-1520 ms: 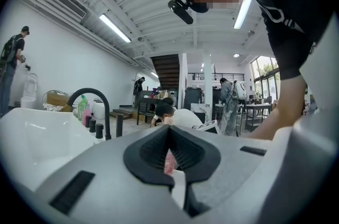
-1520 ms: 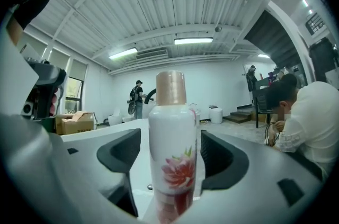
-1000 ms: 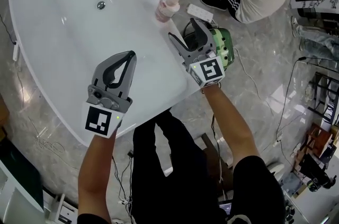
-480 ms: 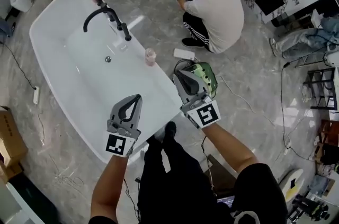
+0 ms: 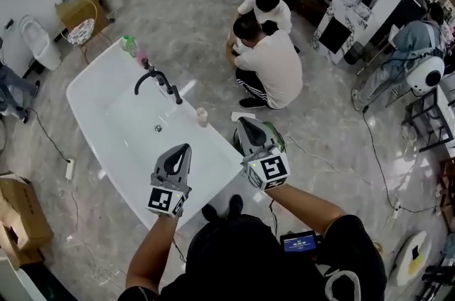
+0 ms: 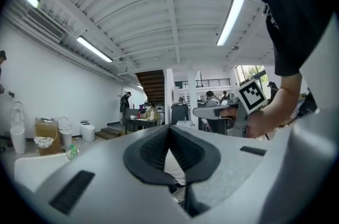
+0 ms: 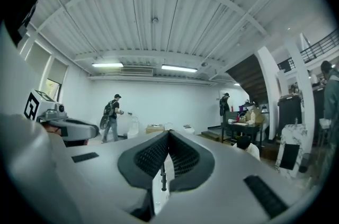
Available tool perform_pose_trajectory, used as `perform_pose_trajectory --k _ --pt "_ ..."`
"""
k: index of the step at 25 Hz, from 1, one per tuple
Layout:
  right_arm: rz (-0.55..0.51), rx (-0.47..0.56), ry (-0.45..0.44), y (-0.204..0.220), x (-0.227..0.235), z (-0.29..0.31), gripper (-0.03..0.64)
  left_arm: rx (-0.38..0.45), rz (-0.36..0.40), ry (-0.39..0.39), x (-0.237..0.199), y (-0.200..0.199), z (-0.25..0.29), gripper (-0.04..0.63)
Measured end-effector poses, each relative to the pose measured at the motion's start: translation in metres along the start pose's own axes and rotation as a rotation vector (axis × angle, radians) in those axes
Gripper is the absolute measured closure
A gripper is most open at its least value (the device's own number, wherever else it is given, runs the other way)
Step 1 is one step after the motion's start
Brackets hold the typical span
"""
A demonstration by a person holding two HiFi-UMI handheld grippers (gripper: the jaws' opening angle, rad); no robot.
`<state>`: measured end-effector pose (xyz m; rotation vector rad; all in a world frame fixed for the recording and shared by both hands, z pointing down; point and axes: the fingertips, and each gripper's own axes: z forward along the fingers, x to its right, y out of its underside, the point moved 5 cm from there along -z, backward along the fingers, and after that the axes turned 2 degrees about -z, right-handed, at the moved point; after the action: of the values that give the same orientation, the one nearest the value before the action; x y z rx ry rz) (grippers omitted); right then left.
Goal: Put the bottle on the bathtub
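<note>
The white bathtub [image 5: 138,150] lies at the left of the head view, with a black faucet [image 5: 158,82] on its far rim. A small pink bottle [image 5: 202,117] stands upright on the tub's right rim, free of both grippers. My left gripper [image 5: 185,148] hovers over the tub's near end, shut and empty; its own view shows its jaws [image 6: 169,127] closed together. My right gripper [image 5: 241,121] is held just right of the tub, a short way from the bottle, shut with nothing in it [image 7: 168,134].
A green and a pink bottle [image 5: 129,45] stand on the tub's far end. A green basket-like thing [image 5: 279,134] sits on the floor under my right gripper. A crouching person [image 5: 266,65] is beyond it. Toilets, boxes [image 5: 79,11] and cables lie around.
The head view has drawn back and up, taking in the whole room. Both grippers stay shut and have drawn away from the tub's rim, where the pink bottle still stands.
</note>
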<state>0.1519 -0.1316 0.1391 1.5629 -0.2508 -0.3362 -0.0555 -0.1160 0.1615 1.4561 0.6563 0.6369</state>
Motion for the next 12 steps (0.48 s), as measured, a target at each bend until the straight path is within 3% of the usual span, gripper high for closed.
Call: perform_pose_trajectory --k 5,12 --pt "-0.029 0.036 0.097 -0.034 0.001 -0.027 0.611 -0.007 0.019 -0.108 -0.002 -0.016 -0.004 0.588" --pt "-0.043 0.017 0.124 -0.035 -0.001 -0.057 0.611 -0.006 0.041 -0.26 -0.011 -0.035 -0.012 0.588"
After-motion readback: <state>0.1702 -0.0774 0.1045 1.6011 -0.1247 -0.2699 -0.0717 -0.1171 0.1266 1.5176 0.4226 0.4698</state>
